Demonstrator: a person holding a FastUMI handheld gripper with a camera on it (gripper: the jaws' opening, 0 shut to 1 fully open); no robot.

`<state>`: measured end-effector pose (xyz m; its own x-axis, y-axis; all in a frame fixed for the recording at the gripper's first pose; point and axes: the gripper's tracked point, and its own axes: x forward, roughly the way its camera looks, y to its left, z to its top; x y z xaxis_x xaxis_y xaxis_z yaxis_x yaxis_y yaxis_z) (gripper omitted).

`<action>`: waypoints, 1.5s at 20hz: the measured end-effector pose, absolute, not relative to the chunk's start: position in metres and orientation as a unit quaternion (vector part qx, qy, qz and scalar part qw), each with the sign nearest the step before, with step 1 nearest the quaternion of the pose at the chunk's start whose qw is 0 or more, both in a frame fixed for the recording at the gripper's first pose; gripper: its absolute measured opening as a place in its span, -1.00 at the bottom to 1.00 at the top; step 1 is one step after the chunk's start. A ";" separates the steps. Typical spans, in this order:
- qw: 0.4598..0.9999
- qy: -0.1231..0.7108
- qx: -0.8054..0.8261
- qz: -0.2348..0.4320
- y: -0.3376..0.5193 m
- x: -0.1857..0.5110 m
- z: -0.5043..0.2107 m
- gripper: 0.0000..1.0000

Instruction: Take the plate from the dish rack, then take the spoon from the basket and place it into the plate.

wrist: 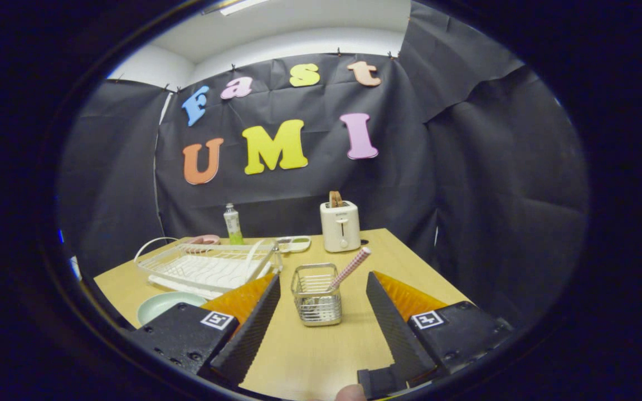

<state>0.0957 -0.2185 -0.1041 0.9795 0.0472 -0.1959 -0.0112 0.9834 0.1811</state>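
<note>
The gripper (321, 284) has its fingers (254, 317) spread wide, and they hold nothing. Each finger has a small square marker with a black and white pattern on it; it is a code, not words.

Between the fingers, just ahead of their tips, a small wire basket (316, 294) stands upright on the wooden tabletop (310, 351). The spoon (350, 269) stands in the basket. Its pink handle with a fine pattern leans up and out to the right. The bowl end of the spoon is down inside the basket and hard to see.

The plate (164, 304) is pale green. It lies flat on the tabletop, just beside the left finger and in front of the white dish rack (209, 266). It is out of the rack.

Behind the rack stands a little bottle (233, 224) with a green bottom. Its label is too small to read. Beside it lies something pink (204, 240), and I cannot tell what it is. A flat white tray (294, 243) lies near the back.

A cream toaster (340, 225) stands at the back of the tabletop, beyond the basket. A brown thing sticks out of its top. There is a tiny dark word on the front of the toaster, but it is too small to read.

A fingertip (350, 393) of a person peeks in near the bottom of the gripper.
</note>
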 end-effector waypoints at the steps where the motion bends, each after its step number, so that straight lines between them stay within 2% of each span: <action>1: 0.989 0.111 0.097 0.017 -0.225 0.109 -0.113 1.00; 5: 0.985 0.129 0.108 0.028 -0.237 0.155 -0.117 0.98; 8: 0.982 0.138 0.120 0.041 -0.233 0.176 -0.115 0.89; 13: 0.979 0.149 0.126 0.067 -0.218 0.189 -0.118 0.14; 16: 0.976 0.150 0.140 0.073 -0.213 0.194 -0.114 -0.16; 17: 0.975 0.151 0.145 0.079 -0.210 0.196 -0.112 -0.43; 24: 0.971 0.170 0.131 0.105 -0.186 0.190 -0.101 -0.82; 30: 0.978 0.154 0.128 0.062 -0.198 0.175 -0.064 -0.83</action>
<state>0.1751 -0.1979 -0.0640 0.9451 0.1611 -0.2845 -0.0825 0.9596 0.2690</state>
